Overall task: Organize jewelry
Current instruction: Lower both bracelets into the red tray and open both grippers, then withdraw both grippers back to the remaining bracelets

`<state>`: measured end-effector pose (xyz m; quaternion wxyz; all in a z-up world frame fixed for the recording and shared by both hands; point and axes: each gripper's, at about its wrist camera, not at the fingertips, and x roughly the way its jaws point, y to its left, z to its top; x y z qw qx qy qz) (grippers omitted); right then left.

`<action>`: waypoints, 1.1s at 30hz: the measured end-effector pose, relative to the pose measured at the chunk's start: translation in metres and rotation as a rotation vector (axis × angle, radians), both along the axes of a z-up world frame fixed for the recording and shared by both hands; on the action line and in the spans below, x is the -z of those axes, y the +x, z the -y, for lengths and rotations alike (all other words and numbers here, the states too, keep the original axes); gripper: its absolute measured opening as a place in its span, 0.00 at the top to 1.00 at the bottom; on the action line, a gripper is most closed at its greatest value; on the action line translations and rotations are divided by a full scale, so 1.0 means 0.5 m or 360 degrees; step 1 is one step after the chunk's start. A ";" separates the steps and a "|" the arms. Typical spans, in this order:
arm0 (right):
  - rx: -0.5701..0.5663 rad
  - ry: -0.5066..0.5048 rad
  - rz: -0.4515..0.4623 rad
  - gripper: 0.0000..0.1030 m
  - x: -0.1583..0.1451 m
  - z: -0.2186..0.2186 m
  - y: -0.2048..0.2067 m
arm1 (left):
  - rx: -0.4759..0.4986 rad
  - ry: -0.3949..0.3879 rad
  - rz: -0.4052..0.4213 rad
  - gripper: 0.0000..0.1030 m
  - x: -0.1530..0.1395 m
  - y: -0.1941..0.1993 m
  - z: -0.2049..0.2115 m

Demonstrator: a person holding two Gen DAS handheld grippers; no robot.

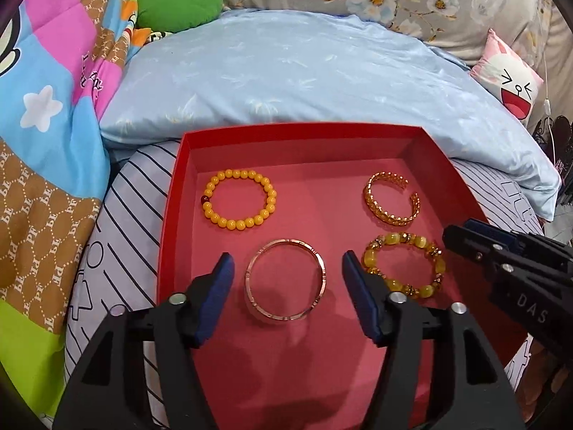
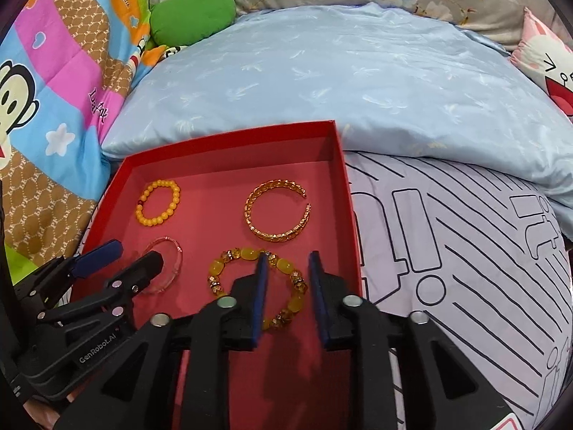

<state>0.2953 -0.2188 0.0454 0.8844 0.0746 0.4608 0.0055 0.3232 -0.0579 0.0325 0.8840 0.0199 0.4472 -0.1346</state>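
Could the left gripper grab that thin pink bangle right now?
Probably yes. The left gripper is open with a finger on each side of the bangle, which lies flat in the red box, nothing over it.

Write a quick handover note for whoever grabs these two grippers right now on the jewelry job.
Left gripper: open, holding nothing, fingers either side of the thin metal bangle.
Right gripper: open, holding nothing, over the right side of the chunky yellow bead bracelet.
All four pieces lie apart in the red box on the bed: yellow bead bracelet far left, gold cuff far right, bangle near left, chunky bracelet near right.
Done: pieces appear laid out in a two-by-two grid.
Left: no other jewelry in view outside the box; probably just withdraw both grippers.
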 end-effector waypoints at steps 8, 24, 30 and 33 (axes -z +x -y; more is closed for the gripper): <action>-0.0027 -0.0026 0.0113 0.63 -0.061 -0.021 -0.071 | -0.0022 -0.0001 0.0075 0.33 -0.049 -0.046 -0.014; -0.0036 0.0015 0.0081 0.58 -0.068 -0.052 -0.341 | -0.0096 -0.0059 0.0061 0.30 -0.076 -0.292 -0.115; -0.0014 0.0021 0.0012 0.58 -0.033 -0.058 -0.422 | -0.0111 -0.0047 0.0002 0.30 -0.043 -0.380 -0.137; -0.0016 0.0029 -0.0021 0.58 -0.014 -0.063 -0.452 | -0.0126 -0.0032 -0.0025 0.30 -0.023 -0.417 -0.146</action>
